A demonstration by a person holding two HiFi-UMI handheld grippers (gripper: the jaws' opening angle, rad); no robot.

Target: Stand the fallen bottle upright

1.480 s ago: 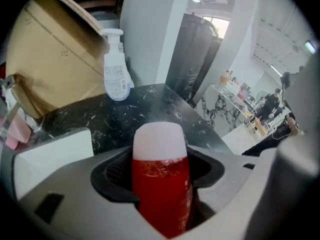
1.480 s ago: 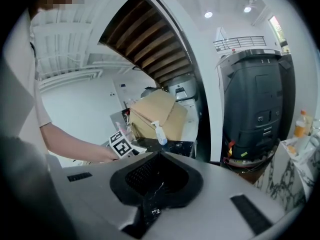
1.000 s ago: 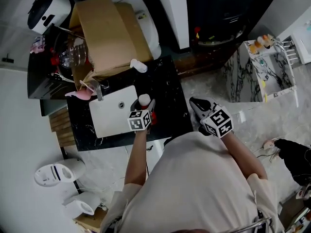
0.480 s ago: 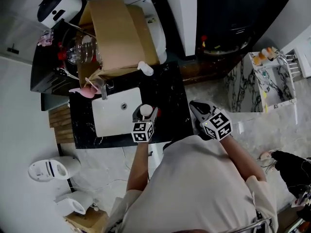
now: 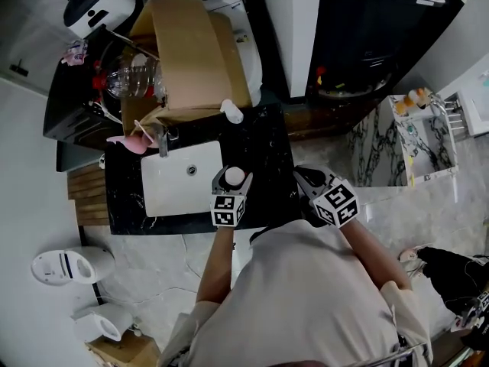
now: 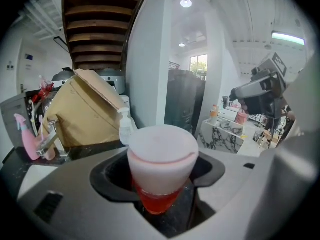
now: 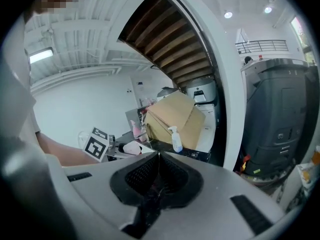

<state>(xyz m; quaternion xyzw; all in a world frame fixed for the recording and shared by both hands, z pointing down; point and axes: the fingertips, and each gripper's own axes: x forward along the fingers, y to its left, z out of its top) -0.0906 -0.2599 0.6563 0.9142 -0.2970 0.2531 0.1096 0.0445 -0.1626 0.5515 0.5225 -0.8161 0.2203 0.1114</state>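
The left gripper (image 5: 231, 183), jaws clamped on the red bottle (image 6: 162, 159), has drawn it nearer along the black table (image 5: 263, 147), cap now upward. Likely only release remains. The right gripper (image 7: 157, 176) idles, jaws together.

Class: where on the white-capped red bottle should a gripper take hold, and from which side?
Probably grip the bottle on its red body, just below the white cap, coming in level from the person's side, as the left gripper has it. It looks upright, and the cap flares wider than the body, so jaws beneath it should not slide off.
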